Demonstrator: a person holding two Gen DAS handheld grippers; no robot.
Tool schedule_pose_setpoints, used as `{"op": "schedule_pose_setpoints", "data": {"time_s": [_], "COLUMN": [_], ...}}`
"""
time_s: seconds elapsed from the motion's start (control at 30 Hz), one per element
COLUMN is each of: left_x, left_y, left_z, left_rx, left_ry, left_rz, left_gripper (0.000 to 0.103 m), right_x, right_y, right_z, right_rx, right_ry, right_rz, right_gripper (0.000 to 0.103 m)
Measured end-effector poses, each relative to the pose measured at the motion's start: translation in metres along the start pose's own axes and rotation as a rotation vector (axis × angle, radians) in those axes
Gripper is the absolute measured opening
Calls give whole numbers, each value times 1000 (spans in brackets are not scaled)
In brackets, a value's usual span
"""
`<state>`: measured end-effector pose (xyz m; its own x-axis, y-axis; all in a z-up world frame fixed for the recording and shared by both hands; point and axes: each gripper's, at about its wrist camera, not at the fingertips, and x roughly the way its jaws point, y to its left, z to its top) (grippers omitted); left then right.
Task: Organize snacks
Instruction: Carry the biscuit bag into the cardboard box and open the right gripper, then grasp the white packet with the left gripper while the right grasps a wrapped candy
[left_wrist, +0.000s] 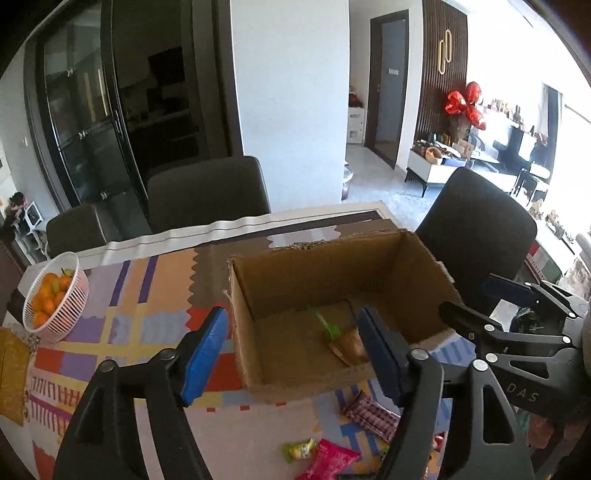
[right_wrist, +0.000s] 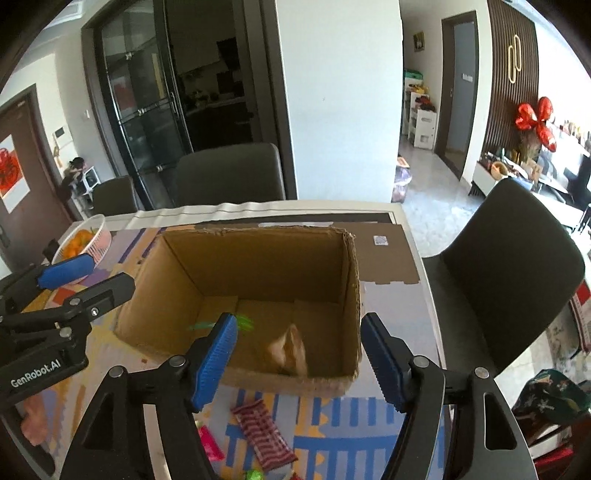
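Left wrist view: the left tongs (left_wrist: 291, 354) stand released with nothing between the blue pads, poised over the near left corner of the open brown cardboard box (left_wrist: 255, 321) on the bench (left_wrist: 147, 295) with its bright patterned cover. Inside the box lie a tan crinkly snack packet (left_wrist: 351, 345) and a small green-wrapped sweet (left_wrist: 328, 326). Loose on the bench, near the camera, are a red-and-white striped wrapped bar (left_wrist: 371, 415), a pink foil packet (left_wrist: 328, 461) and a small yellow-green wrapped candy (left_wrist: 301, 450). These look light, thin and crackly — best pinched across the flat middle, gently, since foil may slip and the contents may crush. At the right, the right tongs (left_wrist: 469, 299) carry the letters "DAS". A white slatted basket of oranges (left_wrist: 55, 299) sits at the far left.

Right wrist view: the right tongs (right_wrist: 299, 362) are also released and empty, straddling the box's near right wall (right_wrist: 352, 295). The tan packet (right_wrist: 290, 350) leans inside; the striped bar (right_wrist: 264, 432) lies flat just near of the box. The left tongs (right_wrist: 88, 277), at the left, read "GenRobot.AI". A pale sticker (right_wrist: 380, 240) on the flat cardboard beyond is too small to read.
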<state>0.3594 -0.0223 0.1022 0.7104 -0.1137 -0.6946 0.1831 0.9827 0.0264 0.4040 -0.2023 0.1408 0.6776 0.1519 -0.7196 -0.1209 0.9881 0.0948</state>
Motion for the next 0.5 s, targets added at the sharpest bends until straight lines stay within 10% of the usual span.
{"op": "schedule_pose_setpoints", "data": {"time_s": [0.5], "left_x": [-60], "left_y": [-11], "left_z": [-57], "left_rx": [42], "left_ry": [-43], "left_rz": [20], "left_gripper": [79], "right_x": [-77], "right_y": [21], "right_z": [-52], "right_rx": [-76], "right_ry": [-129], "right_rz": [-47], "right_gripper": [70]}}
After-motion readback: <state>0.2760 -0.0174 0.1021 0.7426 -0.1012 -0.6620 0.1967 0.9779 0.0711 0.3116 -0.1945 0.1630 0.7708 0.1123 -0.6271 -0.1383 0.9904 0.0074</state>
